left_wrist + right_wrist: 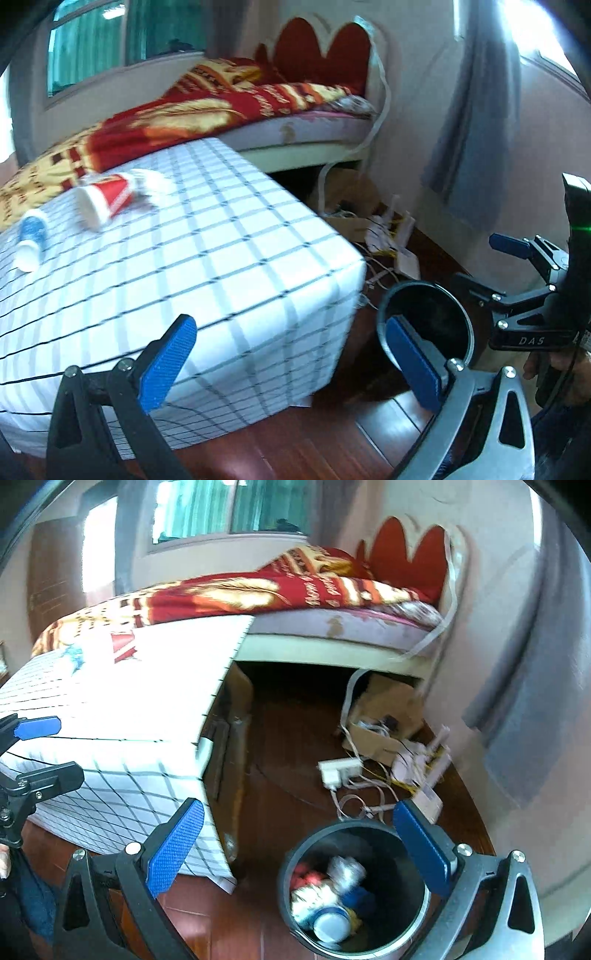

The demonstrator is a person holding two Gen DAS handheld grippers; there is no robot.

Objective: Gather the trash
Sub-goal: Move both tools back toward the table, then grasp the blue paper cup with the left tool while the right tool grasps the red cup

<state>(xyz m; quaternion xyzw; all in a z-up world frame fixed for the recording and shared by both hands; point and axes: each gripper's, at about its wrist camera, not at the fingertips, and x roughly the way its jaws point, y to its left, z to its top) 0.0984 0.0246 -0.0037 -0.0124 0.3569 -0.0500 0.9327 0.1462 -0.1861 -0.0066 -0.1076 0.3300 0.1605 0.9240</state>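
surface (221, 258) has a white checked cloth | black round bin (295, 878) sits on the floor by its corner, crumpled cups inside | red-and-white paper cup (105, 201) plus a blue-and-white one (31, 238) lie tipped over on the surface | left claw (291, 362) and right claw (299, 845) both wide open, holding nothing

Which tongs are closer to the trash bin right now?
Right. The right tongs hang open just above the black trash bin, its rim between the fingertips. The left tongs sit further off, over the checked table's corner.
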